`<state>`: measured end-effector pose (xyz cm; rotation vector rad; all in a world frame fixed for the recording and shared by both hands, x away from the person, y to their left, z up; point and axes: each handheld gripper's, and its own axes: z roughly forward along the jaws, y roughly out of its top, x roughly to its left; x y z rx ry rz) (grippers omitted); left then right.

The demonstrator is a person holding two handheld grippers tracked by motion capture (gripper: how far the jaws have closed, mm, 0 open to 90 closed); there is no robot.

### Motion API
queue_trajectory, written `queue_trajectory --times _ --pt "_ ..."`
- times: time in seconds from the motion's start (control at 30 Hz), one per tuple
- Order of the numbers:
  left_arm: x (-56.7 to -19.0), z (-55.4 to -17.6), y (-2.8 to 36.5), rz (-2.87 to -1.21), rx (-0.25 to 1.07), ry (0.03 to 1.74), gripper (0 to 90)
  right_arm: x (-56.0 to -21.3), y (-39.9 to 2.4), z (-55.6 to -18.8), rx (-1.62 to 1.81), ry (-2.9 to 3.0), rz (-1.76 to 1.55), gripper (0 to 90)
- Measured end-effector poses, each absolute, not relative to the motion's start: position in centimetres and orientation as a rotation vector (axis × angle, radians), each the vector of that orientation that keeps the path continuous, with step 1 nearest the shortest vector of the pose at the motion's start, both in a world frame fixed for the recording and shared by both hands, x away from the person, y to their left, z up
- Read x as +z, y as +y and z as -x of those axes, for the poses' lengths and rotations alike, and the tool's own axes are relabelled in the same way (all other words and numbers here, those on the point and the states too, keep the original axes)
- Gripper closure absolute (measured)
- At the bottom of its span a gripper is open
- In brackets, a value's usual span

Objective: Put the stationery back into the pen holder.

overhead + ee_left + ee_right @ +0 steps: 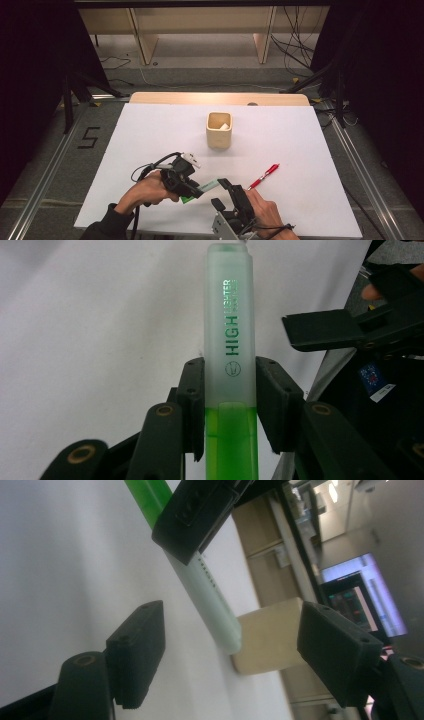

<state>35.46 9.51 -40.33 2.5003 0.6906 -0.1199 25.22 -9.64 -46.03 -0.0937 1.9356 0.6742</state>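
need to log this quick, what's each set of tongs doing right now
Left tongs: closed on the green highlighter, capped end sticking out.
Right tongs: open, holding nothing, jaws either side of the highlighter's cap without touching it.

highlighter [230, 365]: bright green body, frosted pale cap with dark green lettering
grippers: black jaws, left [230, 405], right [230, 655]
cup [219, 130]: pale beige
pen [263, 176]: red
table [150, 130]: plain white

Highlighter [231, 390] base cut off below
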Motion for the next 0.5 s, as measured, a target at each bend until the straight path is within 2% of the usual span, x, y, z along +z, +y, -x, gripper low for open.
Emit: queue_trajectory --times 0.5 --pt "-40.2 -35.2 9.1 -2.502 -0.136 0.670 66.1 -47.9 -7.6 -25.4 0.482 1.849 0.250 44.1"
